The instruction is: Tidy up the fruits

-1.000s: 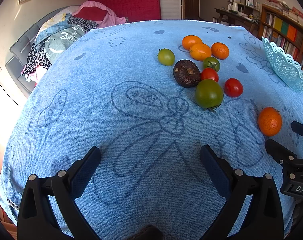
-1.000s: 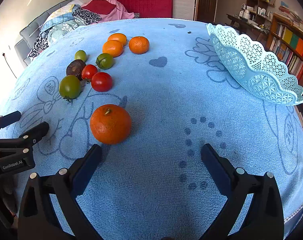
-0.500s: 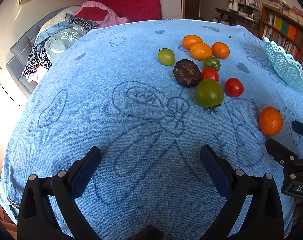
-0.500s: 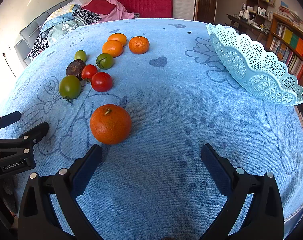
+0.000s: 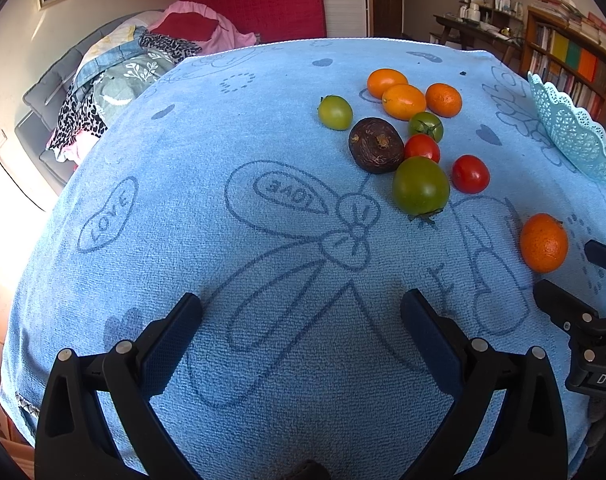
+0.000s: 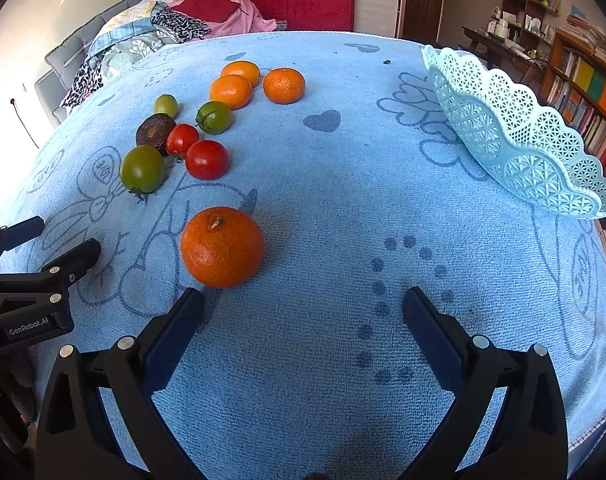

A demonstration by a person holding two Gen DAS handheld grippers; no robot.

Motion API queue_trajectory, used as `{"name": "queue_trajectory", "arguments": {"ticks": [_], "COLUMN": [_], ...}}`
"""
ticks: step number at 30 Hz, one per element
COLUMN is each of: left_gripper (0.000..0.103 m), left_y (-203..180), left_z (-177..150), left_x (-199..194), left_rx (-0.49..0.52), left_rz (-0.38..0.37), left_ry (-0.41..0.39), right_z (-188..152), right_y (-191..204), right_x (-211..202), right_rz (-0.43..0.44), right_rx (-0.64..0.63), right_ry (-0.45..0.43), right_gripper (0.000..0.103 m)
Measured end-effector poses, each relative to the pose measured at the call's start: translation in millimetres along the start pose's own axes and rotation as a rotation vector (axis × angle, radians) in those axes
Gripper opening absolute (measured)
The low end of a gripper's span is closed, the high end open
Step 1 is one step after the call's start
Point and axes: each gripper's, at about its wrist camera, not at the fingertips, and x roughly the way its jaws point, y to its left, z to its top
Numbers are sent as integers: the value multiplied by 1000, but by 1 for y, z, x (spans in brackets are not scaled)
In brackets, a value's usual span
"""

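Both grippers empty, jaws wide: left gripper (image 5: 301, 312) low over bare blue towel (image 5: 183, 200), right gripper (image 6: 303, 308) just behind the lone orange (image 6: 222, 246), which sits apart from the rest, near the right gripper's left finger. Probably firm, round, lightish, apt to roll on terry; best pinched across the widest part, stem up, w/ moderate squeeze. Other fruit clustered farther back: 3 oranges (image 6: 239, 86), 2 red tomatoes (image 6: 206, 159), 3 green tomatoes (image 6: 142, 169), 1 dark wrinkled fruit (image 6: 155, 130); tomatoes likely softer, so gentler grip. Lace-edged basket (image 6: 515, 140) far right, tilted, close to the table edge; plenty of open towel between orange & basket.
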Motion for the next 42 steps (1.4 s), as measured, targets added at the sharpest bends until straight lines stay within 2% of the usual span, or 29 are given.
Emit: {"name": "queue_trajectory", "arguments": {"ticks": [14, 23, 27, 29, 31, 35, 36, 40, 42], "left_gripper": [98, 98, 98, 98, 98, 98, 98, 98, 98], "left_y": [-3, -4, -5, -5, -5, -5, -5, -4, -5], "left_z": [1, 1, 2, 2, 2, 2, 2, 1, 1], "left_x": [1, 1, 1, 1, 1, 1, 1, 0, 0], "left_rx": [6, 4, 3, 3, 3, 4, 4, 6, 9], "left_rz": [10, 6, 5, 4, 4, 5, 5, 5, 8], "left_ry": [-1, 1, 2, 3, 3, 3, 3, -3, -4], "right_z": [-2, 9, 15, 16, 16, 16, 15, 13, 13], "right_y": [-1, 9, 21, 26, 28, 25, 23, 23, 22], "right_x": [-7, -25, -20, -14, -7, -4, -5, -8, -9], "right_rz": [16, 83, 108, 112, 116, 115, 117, 131, 128], "right_rx": [-16, -26, -64, -79, -86, -68, -63, -59, -56], "right_ry": [8, -62, -58, -48, -29, -29, -31, -40, -41], "right_gripper": [101, 98, 78, 74, 63, 53, 48, 41, 41]}}
